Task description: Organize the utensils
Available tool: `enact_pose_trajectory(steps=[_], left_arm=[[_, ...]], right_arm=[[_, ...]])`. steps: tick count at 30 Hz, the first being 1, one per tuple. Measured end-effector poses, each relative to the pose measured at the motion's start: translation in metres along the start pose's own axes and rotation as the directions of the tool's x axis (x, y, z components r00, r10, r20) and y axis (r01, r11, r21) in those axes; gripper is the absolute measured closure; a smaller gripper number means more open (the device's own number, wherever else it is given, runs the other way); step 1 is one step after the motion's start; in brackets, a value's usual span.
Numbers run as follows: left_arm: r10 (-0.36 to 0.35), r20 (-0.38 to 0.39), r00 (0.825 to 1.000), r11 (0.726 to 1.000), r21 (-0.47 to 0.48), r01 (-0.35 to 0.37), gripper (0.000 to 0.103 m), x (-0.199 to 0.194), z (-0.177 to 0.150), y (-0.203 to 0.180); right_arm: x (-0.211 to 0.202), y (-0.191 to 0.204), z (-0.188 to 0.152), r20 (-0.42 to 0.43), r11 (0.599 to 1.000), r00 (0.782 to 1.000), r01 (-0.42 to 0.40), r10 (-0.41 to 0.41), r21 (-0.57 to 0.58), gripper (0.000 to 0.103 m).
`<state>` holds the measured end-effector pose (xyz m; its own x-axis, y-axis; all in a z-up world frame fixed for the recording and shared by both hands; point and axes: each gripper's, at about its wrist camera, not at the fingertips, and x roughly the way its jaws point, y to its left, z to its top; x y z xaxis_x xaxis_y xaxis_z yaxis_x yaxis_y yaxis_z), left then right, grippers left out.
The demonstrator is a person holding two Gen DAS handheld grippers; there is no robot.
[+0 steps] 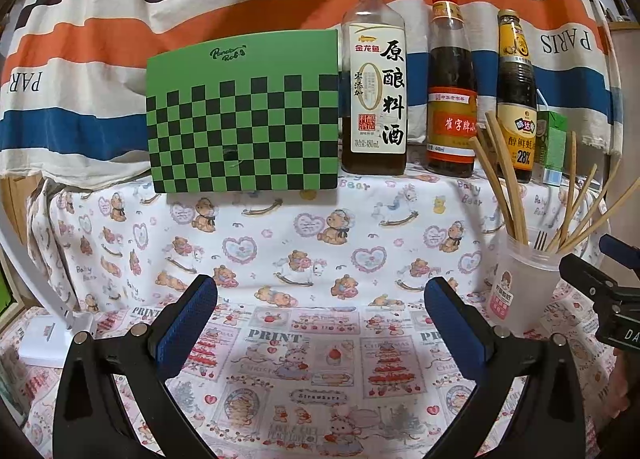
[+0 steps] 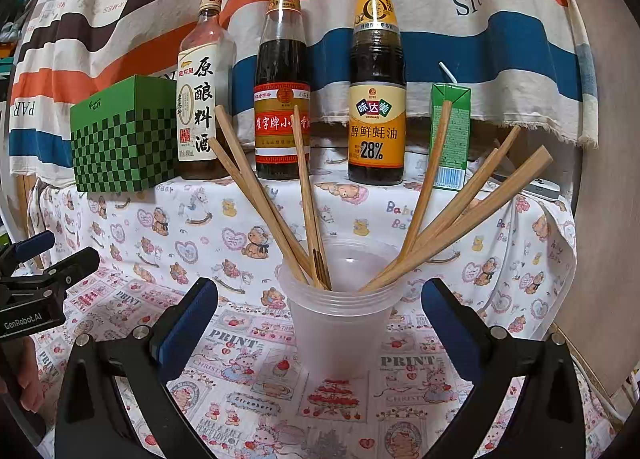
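Translucent plastic cup [image 2: 340,311] standing upright on the printed tablecloth [image 2: 224,227], wooden chopsticks [image 2: 460,219] and a dark fork [image 2: 319,265] fanned out inside it, right gripper [image 2: 320,323] spread wide either side of the cup, pinching nothing, left gripper [image 1: 320,319] left of the cup, spread, empty, three sauce bottles [image 2: 376,91] behind the cup, green checkered box [image 1: 244,111] far left of it.

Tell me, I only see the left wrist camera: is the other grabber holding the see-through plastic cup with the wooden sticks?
Observer: No. The right gripper is open; the translucent plastic cup stands untouched ahead of its fingers.
Operator: How are the sticks sitting?
Observer: The wooden chopsticks lean in two bunches, left and right, leaving the cup's middle bare.
Operator: Anything past the green carton?
Observer: A flat white object lies to the right of the green drink carton; I cannot tell what it is.
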<state>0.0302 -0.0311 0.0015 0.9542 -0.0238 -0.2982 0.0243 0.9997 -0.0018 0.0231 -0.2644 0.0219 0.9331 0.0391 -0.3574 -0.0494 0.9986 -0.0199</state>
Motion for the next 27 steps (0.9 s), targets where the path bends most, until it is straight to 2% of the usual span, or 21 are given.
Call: enact_pose_trajectory(steps=[27], left_arm=[[-0.004, -0.003, 1.000, 1.000, 0.005, 0.004, 0.000, 0.0018, -0.0003, 0.0014]], right_arm=[[0.0021, 0.0020, -0.0003, -0.010, 1.000, 1.000, -0.007, 0.006, -0.011, 0.000]])
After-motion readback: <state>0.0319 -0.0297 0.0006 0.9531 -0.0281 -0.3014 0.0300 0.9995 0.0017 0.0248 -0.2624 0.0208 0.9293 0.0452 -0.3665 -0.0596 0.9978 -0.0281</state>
